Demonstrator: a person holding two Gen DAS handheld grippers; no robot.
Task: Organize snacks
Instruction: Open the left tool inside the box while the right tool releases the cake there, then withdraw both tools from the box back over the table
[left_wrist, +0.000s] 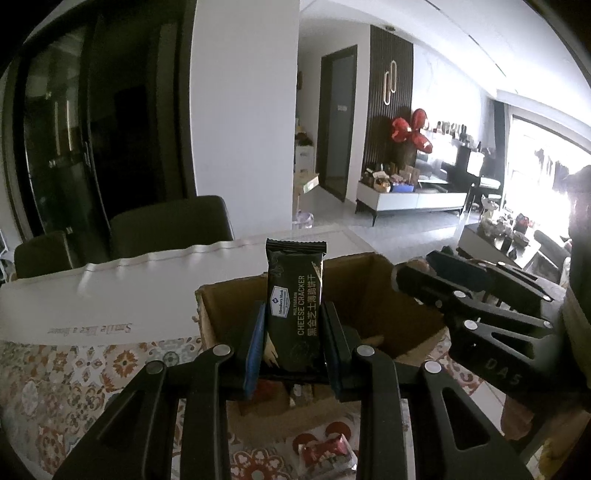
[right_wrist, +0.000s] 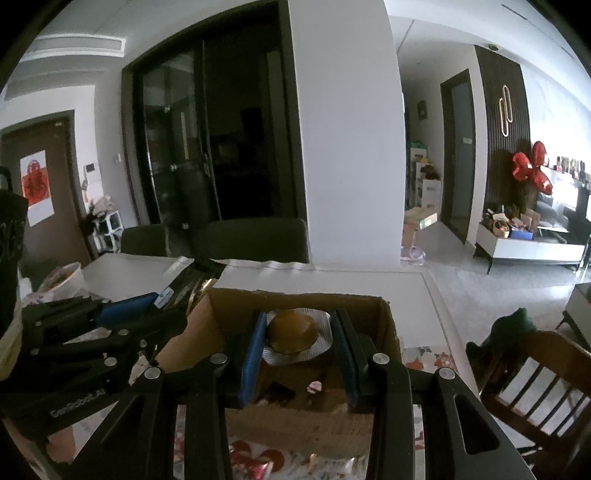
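My left gripper (left_wrist: 293, 332) is shut on a black cheese cracker packet (left_wrist: 295, 302), held upright over the open cardboard box (left_wrist: 229, 295). In the right wrist view my right gripper (right_wrist: 299, 339) is shut on a round brown pastry in a clear wrapper (right_wrist: 295, 334), also above the cardboard box (right_wrist: 295, 301). A few small snacks (right_wrist: 314, 386) lie on the box floor. The right gripper (left_wrist: 402, 278) shows at the right of the left wrist view, and the left gripper (right_wrist: 177, 295) at the left of the right wrist view with the cracker packet (right_wrist: 184, 286) in its jaws.
The box stands on a table with a patterned cloth (left_wrist: 66, 387); a white sheet (left_wrist: 129, 291) lies behind it. A red-wrapped snack (left_wrist: 325, 452) lies in front of the box. Dark chairs (left_wrist: 170, 229) stand behind the table, a wooden chair (right_wrist: 535, 387) to the right.
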